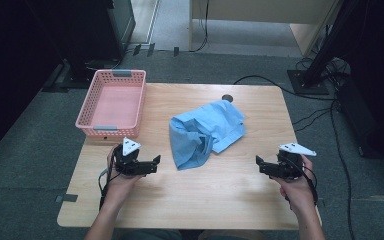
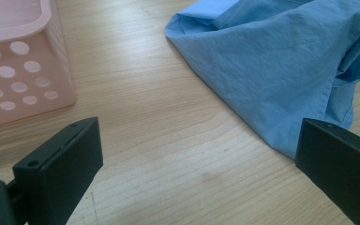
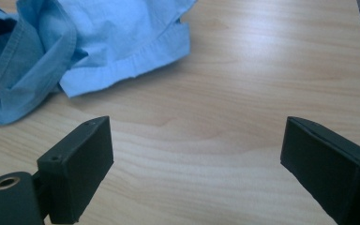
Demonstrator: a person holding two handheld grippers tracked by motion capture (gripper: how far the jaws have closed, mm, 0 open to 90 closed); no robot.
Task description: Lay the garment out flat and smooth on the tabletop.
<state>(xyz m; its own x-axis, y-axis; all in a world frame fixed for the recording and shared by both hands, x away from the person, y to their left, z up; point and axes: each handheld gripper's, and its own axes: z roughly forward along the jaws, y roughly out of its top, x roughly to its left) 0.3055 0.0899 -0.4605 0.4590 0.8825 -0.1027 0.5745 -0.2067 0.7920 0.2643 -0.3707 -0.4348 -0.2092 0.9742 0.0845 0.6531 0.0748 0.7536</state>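
Shirt [image 1: 206, 132] lies crumpled and untouched on tabletop [image 1: 215, 195] between both hand-held grippers, left [image 1: 156, 162] and right [image 1: 259, 163], jaws spread wide and empty; nothing grasped yet, whole job seemingly ahead, basket [image 1: 86, 111] empty.

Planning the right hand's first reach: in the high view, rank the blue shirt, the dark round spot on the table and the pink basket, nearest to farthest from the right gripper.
1. Blue shirt, crumpled mid-table.
2. Dark round spot, far edge.
3. Pink basket, far left corner.
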